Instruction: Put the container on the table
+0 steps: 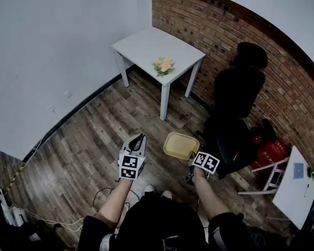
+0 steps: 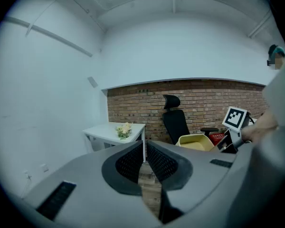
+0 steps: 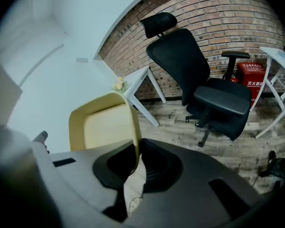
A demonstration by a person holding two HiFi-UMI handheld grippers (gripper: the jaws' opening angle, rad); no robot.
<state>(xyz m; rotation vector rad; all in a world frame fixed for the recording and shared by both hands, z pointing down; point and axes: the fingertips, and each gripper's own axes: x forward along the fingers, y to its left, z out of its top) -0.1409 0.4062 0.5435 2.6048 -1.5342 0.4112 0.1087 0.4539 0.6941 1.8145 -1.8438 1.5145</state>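
Right gripper [image 3: 137,156] pinches the thin wall of the yellow container [image 3: 103,126], jaws narrow on it, so the tub juts out ahead and rides clear of the floor. Left gripper [image 2: 145,158] alongside is closed on nothing, likely spare. Well ahead stands the white table [image 1: 146,43], flowers [image 1: 164,65] near its edge.

The container [image 1: 181,145], a shallow pale-yellow tub with rounded corners, is hanging empty above the wooden floor [image 1: 89,145] with its opening facing up. Its rim is being pinched between the jaws of the right gripper [image 3: 135,158]. The table [image 1: 146,46], white and square on four legs, is standing well apart from it, in the corner of the room.
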